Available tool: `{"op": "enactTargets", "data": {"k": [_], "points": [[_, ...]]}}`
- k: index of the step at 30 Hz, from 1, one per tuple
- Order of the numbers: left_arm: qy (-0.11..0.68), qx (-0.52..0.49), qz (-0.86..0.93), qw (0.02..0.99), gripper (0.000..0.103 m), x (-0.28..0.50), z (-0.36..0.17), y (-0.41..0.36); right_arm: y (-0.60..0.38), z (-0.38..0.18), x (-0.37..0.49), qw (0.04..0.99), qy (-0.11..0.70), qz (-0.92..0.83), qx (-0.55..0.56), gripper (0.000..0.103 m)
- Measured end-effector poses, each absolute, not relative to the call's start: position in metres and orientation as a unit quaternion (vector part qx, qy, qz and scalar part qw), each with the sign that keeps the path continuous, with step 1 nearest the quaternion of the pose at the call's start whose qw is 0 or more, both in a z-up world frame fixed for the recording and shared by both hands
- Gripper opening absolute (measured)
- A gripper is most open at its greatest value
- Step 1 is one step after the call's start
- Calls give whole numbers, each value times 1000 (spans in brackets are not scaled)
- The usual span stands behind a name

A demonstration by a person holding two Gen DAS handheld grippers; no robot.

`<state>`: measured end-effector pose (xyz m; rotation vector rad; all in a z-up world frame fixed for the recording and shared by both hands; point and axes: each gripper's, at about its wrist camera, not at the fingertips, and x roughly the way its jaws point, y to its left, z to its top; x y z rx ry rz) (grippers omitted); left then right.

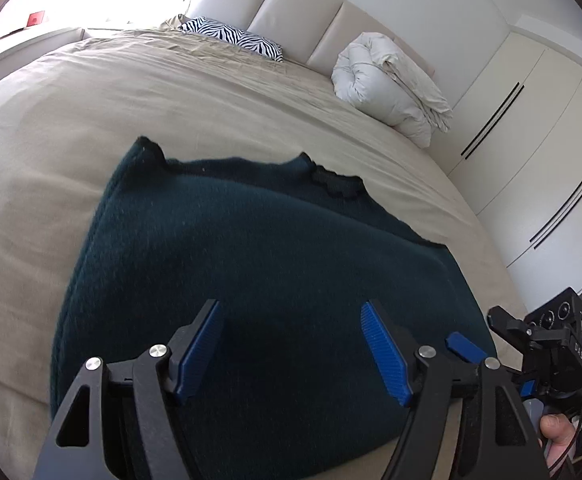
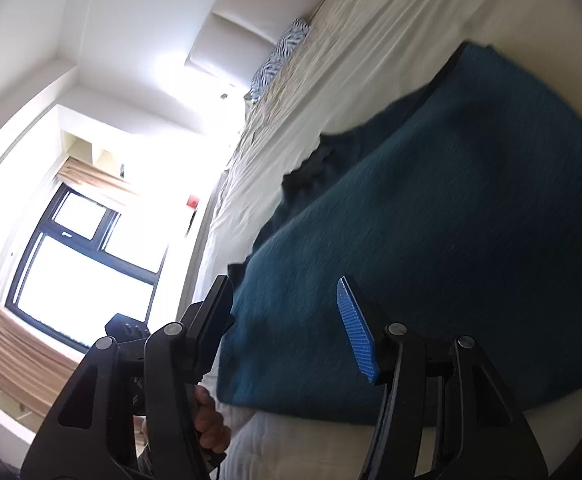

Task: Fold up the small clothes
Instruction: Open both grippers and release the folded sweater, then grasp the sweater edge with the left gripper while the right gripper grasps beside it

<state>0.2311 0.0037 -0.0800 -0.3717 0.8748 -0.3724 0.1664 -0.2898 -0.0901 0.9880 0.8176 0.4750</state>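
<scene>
- A dark teal knitted garment lies on the bed, near the edge where the person stands, spread over the beige cover.
- It already looks doubled over: an upper layer sits on a lower one, and the lower layer's black-trimmed edge shows beyond it on the far side. I judge that at least one fold is made.
- The shape is still broad and loose. The far edge is wavy, and a small dark bunch of trim pokes out there, so the layers are not squared up.
- The left tongs stand wide apart above the near part of the garment, with nothing between the blue pads; whether the tips touch the cloth I cannot tell.
- The right tongs are also parted and hold nothing, poised at the garment's near corner; the view is blurred.
- What seems left: at least one more fold to make a compact bundle, then smoothing.
- A zebra-striped pillow and a rolled white duvet lie well apart at the headboard, out of the way.
- No other small clothes show, so how many remain I cannot say.
</scene>
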Motion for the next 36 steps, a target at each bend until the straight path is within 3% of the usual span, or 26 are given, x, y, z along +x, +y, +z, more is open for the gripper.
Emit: {"op": "enactTargets", "data": {"k": [2, 4, 7, 10, 12, 15, 17, 28, 36], "points": [[436, -149, -167, 872, 69, 217, -93, 1, -266, -115, 162, 758, 417, 212, 454, 53], [432, -151, -167, 874, 63, 208, -95, 12, -276, -136, 154, 749, 424, 195, 470, 29], [429, -177, -154, 872, 62, 207, -93, 39, -334, -145, 127, 753, 379, 148, 517, 29], [434, -203, -147, 865, 49, 204, -96, 64, -405, -148, 87, 752, 335, 65, 563, 30], [435, -205, -141, 866, 48, 197, -93, 72, -436, -130, 59, 770, 313, 8, 557, 33], [424, -196, -121, 876, 53, 178, -82, 78, -448, -95, 12, 796, 294, -33, 527, 46], [413, -203, -114, 880, 60, 164, -76, 83, -444, -75, -18, 813, 280, -36, 510, 46], [376, -244, -82, 890, 67, 117, -49, 126, -412, 24, -99, 874, 252, -9, 416, 51], [380, -267, -79, 882, 74, 119, -44, 150, -352, 25, -70, 872, 279, 60, 398, 51]]}}
